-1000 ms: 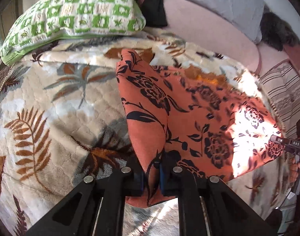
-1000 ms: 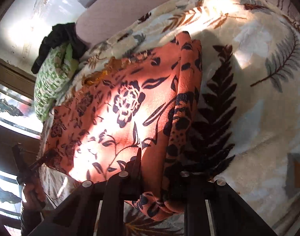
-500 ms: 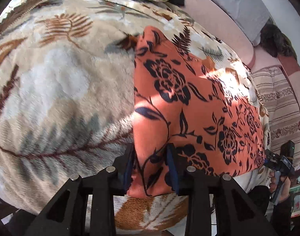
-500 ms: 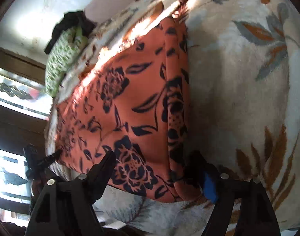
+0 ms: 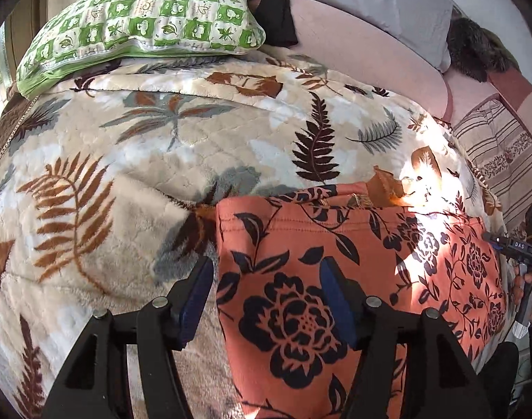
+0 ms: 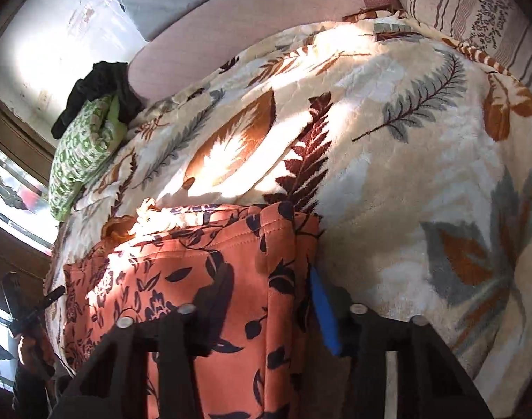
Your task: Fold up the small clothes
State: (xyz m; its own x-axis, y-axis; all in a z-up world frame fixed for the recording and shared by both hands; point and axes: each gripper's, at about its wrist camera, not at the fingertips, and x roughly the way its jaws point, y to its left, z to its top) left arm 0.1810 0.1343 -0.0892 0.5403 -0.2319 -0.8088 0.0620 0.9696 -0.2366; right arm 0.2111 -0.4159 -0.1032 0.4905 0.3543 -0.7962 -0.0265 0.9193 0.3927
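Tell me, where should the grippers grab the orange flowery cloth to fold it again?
Probably the two near corners of the orange flowery cloth, one per gripper, coming from the near edge. It lies flat on the leaf-print blanket, its stitched hem across the far side, and each gripper already straddles a side edge. The left gripper is opening, the right gripper closing, neither pinching yet.
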